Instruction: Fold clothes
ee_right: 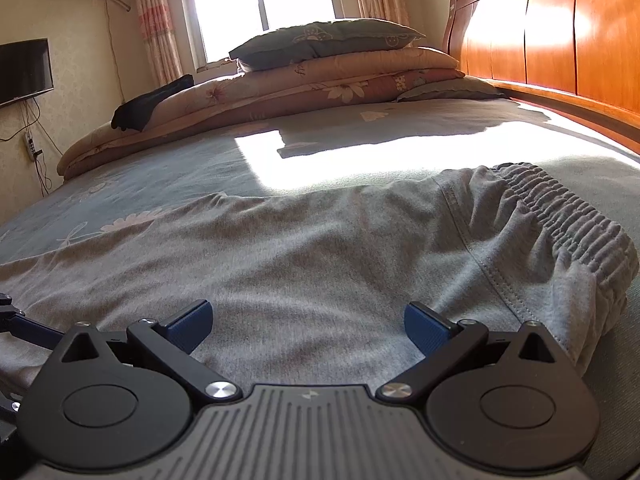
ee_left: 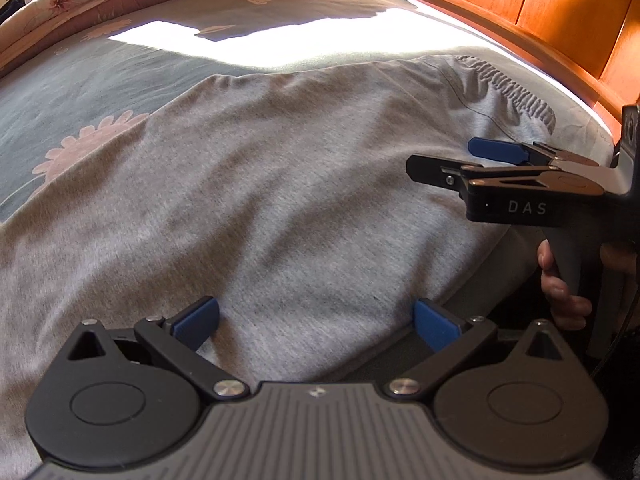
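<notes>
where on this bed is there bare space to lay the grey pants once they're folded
Free: the blue floral sheet between the grey pants and the stacked quilts, including the sunlit patch toward the wooden headboard. Crowded: the near edge, where the pants lie spread under both open grippers, left gripper and right gripper.

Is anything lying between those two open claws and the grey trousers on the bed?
Nothing visible. The left hand-held gripper and right hand-held gripper are both open directly over the grey trousers, with only bare fabric ahead of them.
</notes>
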The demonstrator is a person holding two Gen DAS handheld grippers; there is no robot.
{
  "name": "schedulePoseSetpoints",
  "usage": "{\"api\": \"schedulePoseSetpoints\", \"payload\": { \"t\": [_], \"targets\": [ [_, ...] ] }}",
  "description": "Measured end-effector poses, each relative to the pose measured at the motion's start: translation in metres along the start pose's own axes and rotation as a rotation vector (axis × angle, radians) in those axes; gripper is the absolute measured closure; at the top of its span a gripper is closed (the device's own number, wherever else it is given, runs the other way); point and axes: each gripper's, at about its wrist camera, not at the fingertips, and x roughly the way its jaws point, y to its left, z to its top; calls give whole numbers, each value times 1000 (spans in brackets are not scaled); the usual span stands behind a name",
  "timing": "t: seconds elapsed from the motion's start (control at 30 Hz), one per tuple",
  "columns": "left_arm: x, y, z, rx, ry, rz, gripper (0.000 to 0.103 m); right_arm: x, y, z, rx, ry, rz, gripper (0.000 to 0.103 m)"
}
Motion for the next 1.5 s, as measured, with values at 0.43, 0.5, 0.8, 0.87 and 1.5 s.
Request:
{"api": "schedulePoseSetpoints", "payload": {
  "t": [0.43,0.5,0.8,0.87,1.5],
  "targets": [
    [-26,55,39,-205,-129,-56,1,3,8,-2,-47,7,-29,0],
    [-18,61,45,-257,-129,-110,1,4,9,-2,-57,9,-36,0],
    [14,94,45,-412,-86,-197,1,5,10,0,-46,25,-39,0],
    [6,107,38,-425,-90,-126,1,5,9,1,-39,32,-37,0],
    [6,99,35,-536,-79,-386,1,5,15,-1,-94,54,-50,0]
  ]
}}
